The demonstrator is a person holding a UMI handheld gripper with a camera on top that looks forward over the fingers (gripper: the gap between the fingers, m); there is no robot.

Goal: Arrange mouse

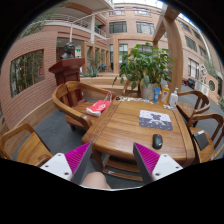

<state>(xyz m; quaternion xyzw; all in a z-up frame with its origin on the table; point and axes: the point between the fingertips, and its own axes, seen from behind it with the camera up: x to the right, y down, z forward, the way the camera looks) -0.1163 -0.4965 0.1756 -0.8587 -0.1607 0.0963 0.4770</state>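
Observation:
A small dark mouse [157, 142] lies on the wooden table [125, 135], near its right front edge. A grey mouse pad [155, 120] with a pattern lies just beyond the mouse. My gripper [112, 162] is held in front of the table, well short of the mouse, which is ahead and to the right of the right finger. The fingers are wide apart with nothing between them; the pink pads [78, 158] show on both inner faces. A bit of a hand [96, 181] shows between the finger bases.
Wooden chairs [70, 100] stand round the table, one at the near left [25, 148] and some at the right [208, 125]. A red object [98, 107] lies on the table's left. Bottles [172, 98] and potted plants [145, 68] stand at the far side. Brick buildings lie behind.

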